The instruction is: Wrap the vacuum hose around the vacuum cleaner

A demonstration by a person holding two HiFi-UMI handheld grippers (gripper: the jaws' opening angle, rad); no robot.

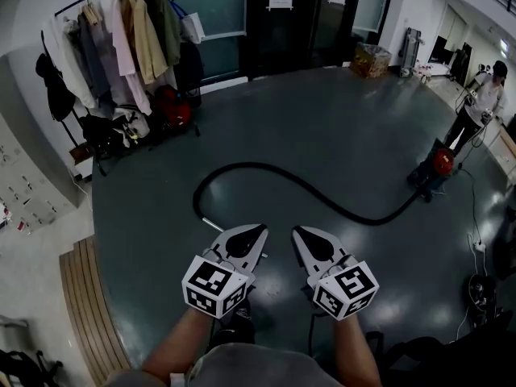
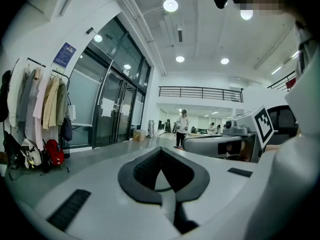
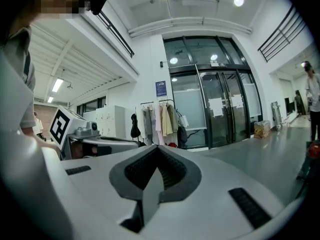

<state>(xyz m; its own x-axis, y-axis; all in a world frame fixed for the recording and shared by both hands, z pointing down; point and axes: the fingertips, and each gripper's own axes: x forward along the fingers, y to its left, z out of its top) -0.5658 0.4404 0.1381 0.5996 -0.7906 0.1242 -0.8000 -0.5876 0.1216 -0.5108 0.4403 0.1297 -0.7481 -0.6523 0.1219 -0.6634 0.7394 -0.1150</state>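
Both jaws clenched shut, nothing held: left gripper (image 1: 260,230) and right gripper (image 1: 297,231) side by side above the floor (image 1: 322,119). Black vacuum hose (image 1: 266,166) lies uncoiled in a long curve ahead, running to the red vacuum cleaner (image 1: 439,164) far right, beside a standing person (image 1: 484,103); coat rack (image 1: 121,22) far left

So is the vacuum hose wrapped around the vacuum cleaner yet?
Not wrapped: the hose lies spread in a long curve across the floor, one end reaching the vacuum cleaner.
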